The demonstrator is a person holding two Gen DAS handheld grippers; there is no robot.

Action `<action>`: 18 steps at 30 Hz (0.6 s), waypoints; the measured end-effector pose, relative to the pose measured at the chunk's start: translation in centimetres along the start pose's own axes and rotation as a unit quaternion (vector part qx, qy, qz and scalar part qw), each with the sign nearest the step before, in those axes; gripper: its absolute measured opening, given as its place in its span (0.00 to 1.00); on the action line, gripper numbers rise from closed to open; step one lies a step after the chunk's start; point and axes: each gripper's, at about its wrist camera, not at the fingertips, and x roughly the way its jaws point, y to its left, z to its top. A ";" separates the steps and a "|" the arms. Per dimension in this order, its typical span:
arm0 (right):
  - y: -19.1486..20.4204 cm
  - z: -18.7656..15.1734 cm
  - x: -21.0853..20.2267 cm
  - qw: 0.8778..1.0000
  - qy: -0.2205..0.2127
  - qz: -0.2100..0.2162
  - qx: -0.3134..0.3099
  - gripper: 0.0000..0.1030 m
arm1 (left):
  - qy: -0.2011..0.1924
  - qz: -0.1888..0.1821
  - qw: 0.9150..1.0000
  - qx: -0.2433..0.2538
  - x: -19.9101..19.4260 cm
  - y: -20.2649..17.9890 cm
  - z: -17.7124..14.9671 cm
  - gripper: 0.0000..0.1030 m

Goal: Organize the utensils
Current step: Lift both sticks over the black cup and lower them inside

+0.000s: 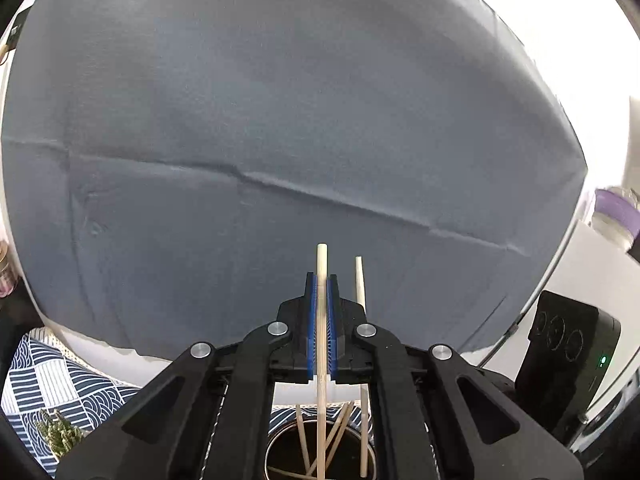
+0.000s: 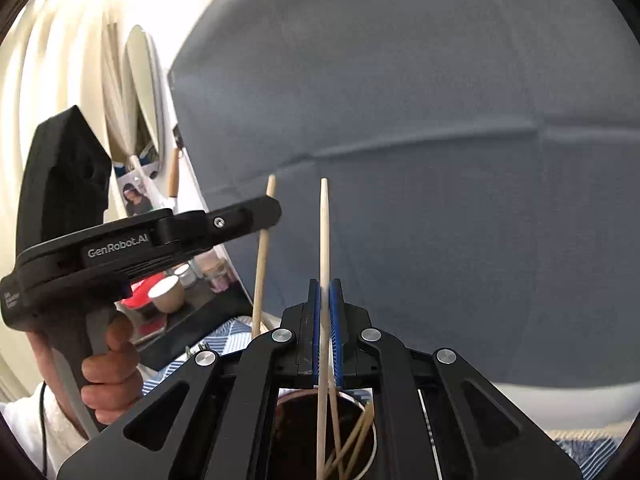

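Both the left gripper (image 1: 321, 280) and right gripper (image 2: 327, 284) are clamping a chopstick (image 1: 321, 258) each above the holder (image 1: 280, 452), already holding several sticks, so two are awaiting release.

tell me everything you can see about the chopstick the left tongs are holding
The pale, round wooden chopstick looks like plain bamboo. It stands about upright, clamped between the blue pads of the left tongs, which are shut on it. Its blunt end rises above the fingertips; its lower part runs down into the dark round holder with other sticks.
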 end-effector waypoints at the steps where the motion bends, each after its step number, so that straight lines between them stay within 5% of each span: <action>1: -0.1 -0.4 -0.1 1.000 0.003 -0.003 0.001 0.05 | 0.000 -0.005 1.000 0.005 0.2 0.0 -0.6 0.05; 18: 0.3 -4.8 -0.4 0.997 0.074 -0.034 -0.011 0.08 | 0.069 0.005 0.997 0.031 0.5 0.4 -6.9 0.05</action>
